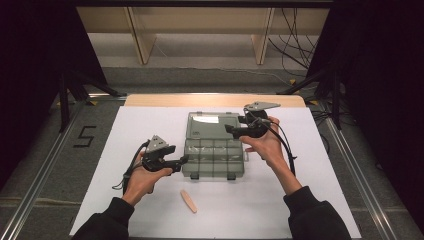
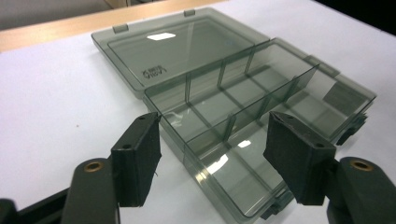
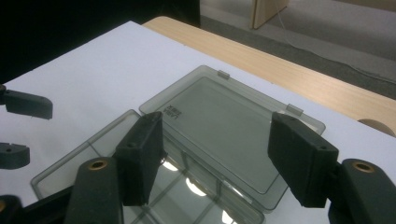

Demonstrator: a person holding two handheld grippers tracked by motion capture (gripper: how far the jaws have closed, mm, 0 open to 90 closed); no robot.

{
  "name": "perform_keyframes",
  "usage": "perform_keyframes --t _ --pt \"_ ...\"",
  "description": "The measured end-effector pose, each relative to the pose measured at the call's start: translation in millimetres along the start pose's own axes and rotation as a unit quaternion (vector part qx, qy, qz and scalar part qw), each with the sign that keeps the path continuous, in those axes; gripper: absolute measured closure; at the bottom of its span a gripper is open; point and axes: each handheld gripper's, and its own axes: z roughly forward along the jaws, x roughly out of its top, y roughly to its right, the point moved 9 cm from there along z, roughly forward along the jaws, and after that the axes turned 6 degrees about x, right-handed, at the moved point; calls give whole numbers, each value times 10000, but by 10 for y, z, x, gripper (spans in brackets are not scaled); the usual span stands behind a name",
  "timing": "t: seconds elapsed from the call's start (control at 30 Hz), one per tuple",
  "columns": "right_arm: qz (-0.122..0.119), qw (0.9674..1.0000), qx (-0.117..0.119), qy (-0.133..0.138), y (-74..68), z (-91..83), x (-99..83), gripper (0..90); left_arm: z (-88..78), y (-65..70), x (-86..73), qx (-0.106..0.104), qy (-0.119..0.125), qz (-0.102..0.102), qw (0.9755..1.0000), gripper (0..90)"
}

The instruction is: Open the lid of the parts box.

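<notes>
Wooden stick (image 1: 188, 201) lies before the open box (image 1: 215, 145).

A smoky transparent compartment box (image 1: 215, 150) lies open at the table centre, its lid (image 1: 212, 126) flat toward 12 o'clock, compartments empty.

White-covered table (image 1: 150, 125), two things lying on it.

Centre frame in the high view, a smoky clear plastic box (image 1: 215, 150) lies open, lid flat toward the far edge, where bare wood shows along the top. Lower down, just left of centre, a small pale wooden stick (image 1: 189, 201) lies near the box, apart from it.
</notes>
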Motion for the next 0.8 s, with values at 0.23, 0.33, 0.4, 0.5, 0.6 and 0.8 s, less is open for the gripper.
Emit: perform_keyframes --t 0.23,0.33,0.4,0.5,0.6,0.8 --pt "-138 9999 54 -73 -146 -70 -2 313 -137 15 79 -24 313 42 9995 325" --pt "-198 9996 115 -155 -227 -81 -40 297 -174 43 96 -34 418 53 9991 312" --pt "-218 9994 149 -244 -277 -101 -62 295 -195 79 90 -74 441 153 9989 298" --pt "-328 9990 147 -283 -333 -112 -79 292 -234 124 104 -122 542 165 9983 290" --pt "-329 9986 229 -353 -431 -122 -101 291 -272 141 121 -150 638 223 9976 283" --pt "-608 9968 254 -458 -588 -120 -134 286 -347 166 106 -141 702 259 9971 281"
